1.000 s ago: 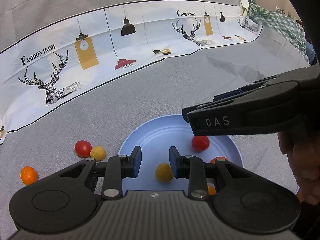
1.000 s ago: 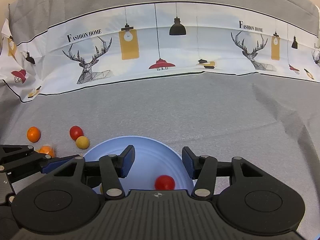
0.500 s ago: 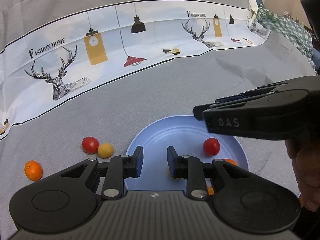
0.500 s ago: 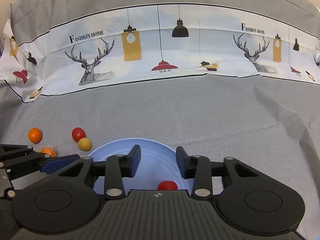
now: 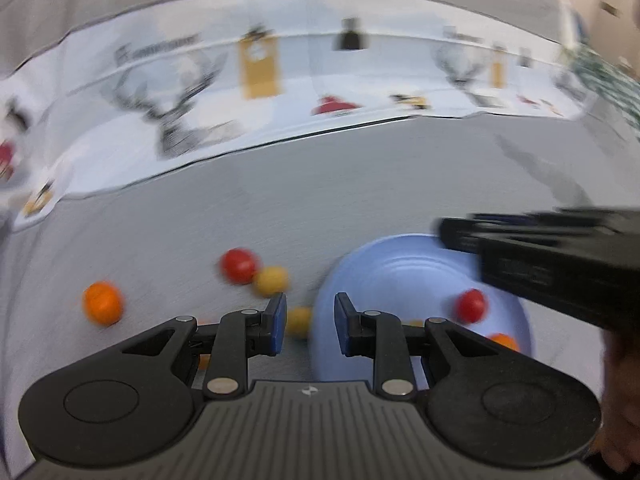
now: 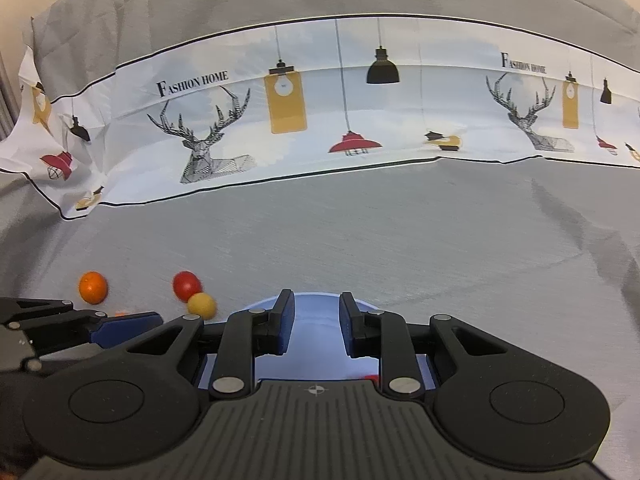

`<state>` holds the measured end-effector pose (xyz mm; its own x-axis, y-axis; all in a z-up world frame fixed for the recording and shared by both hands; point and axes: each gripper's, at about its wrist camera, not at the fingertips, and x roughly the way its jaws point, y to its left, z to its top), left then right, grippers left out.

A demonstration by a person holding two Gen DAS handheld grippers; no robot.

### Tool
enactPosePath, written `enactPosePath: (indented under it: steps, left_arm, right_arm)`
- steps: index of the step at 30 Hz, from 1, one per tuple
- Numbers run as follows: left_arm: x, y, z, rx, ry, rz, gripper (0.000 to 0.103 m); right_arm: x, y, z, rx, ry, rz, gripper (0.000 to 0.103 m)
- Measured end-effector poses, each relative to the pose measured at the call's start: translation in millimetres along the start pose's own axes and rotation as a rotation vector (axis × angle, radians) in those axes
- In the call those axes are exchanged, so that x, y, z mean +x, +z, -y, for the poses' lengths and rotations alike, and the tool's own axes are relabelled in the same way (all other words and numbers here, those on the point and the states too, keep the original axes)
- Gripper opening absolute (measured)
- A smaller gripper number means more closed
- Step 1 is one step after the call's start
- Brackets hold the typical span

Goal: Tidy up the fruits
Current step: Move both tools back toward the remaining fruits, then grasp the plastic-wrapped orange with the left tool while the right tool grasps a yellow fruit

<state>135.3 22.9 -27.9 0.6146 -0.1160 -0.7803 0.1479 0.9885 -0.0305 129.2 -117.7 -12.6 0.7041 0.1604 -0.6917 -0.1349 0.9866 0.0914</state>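
Left gripper [image 5: 308, 328] empty, jaws nearly together, over left rim of blue plate [image 5: 400, 264]. Right gripper [image 6: 316, 324] empty, jaws pressed close above plate. Red fruit [image 5: 472, 306] and orange fruit [image 5: 502, 342] sit on plate. Red [image 6: 186, 285], yellow [image 6: 201, 305] and orange [image 6: 93, 287] fruits lie on grey cloth [image 6: 400, 240] left of plate.
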Motion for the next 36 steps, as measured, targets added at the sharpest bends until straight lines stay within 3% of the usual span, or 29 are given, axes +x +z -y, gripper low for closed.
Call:
enactPosePath:
  steps: [3,6,10,19,24,36]
  left_arm:
    - [5.2,4.7,-43.7,-0.180,0.044,-0.067,0.029]
    - [7.5,4.5,-90.3,-0.378,0.029,-0.116,0.029]
    - [10.2,2.1,-126.3,-0.510,-0.006,-0.162,0.030]
    - [23.2,2.7,-118.1,-0.479,-0.025,-0.204,0.040]
    - [24.6,3.4,-118.6,-0.478,-0.032,-0.193,0.041]
    - [28.8,6.0,-117.0,-0.495,-0.040,-0.179,0.037]
  right_arm:
    - [2.8,2.5,-6.5,0.004,0.017,0.005,0.026]
    - [6.3,5.4,-13.9,0.009,0.045,0.003,0.026]
    - [11.9,9.6,-28.0,0.002,0.091,0.002,0.026]
    - [48.0,9.0,-73.4,-0.104,0.179,-0.085,0.029]
    - [73.7,10.2,-91.5,-0.182,0.140,-0.113,0.041]
    - [133.6,6.0,-101.0,-0.222,0.108,-0.247,0.037]
